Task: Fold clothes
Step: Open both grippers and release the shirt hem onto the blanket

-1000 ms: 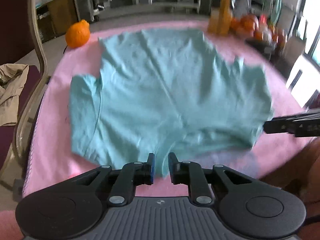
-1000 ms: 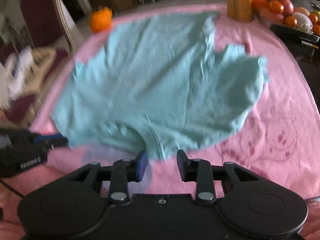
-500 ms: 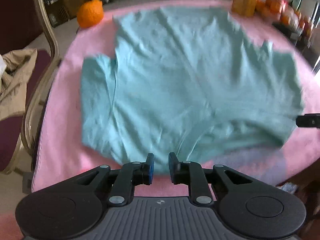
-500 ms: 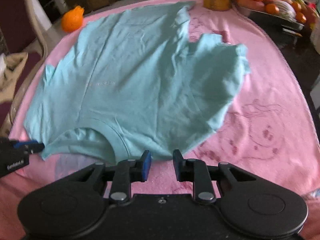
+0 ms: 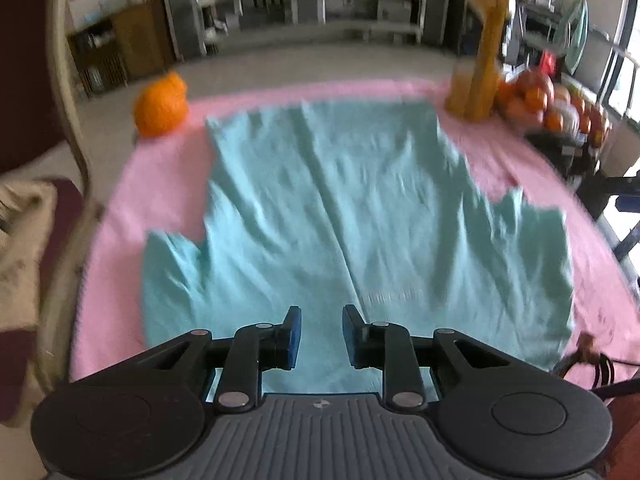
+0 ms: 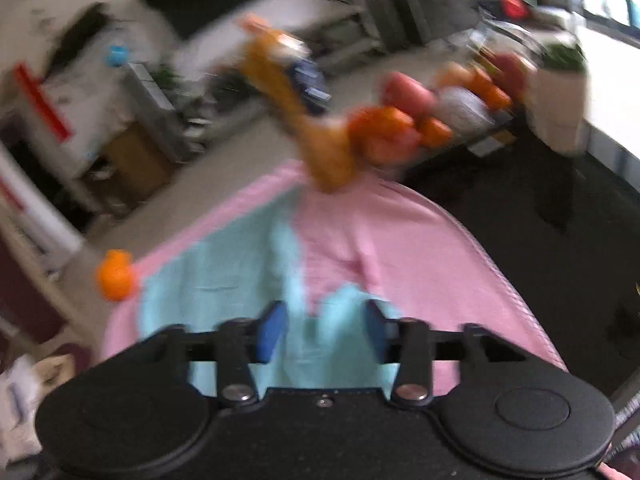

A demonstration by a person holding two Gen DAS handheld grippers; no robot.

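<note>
**A:** Where does the shirt sit, going left to right?

**B:** The orange (image 5: 161, 110) marks the far left corner of the pink cloth (image 5: 116, 280). The teal T-shirt (image 5: 340, 216) lies flat across the middle of that cloth, one sleeve poking out on the left, the other on the right, and the yellow bottle (image 5: 482, 68) and the fruit pile (image 5: 556, 108) stand beyond its far right corner.

**A:** And the claws?

**B:** The left gripper (image 5: 319, 334) hovers over the shirt's near part, its jaws parting, with nothing pinched — fabric shows through the gap below. The right gripper (image 6: 322, 330), in its own blurred view, is parting too; teal cloth shows between the pads, but it looks to lie underneath rather than be clamped.

**A:** How would the shirt handle?

**B:** It looks light, limp and wrinkle-prone — it would likely sag and drag rather than hold shape. A pinch at a hem corner or a shoulder seam, one per claw, seems the best hold, since a mid-panel grab would probably bunch it.
</note>
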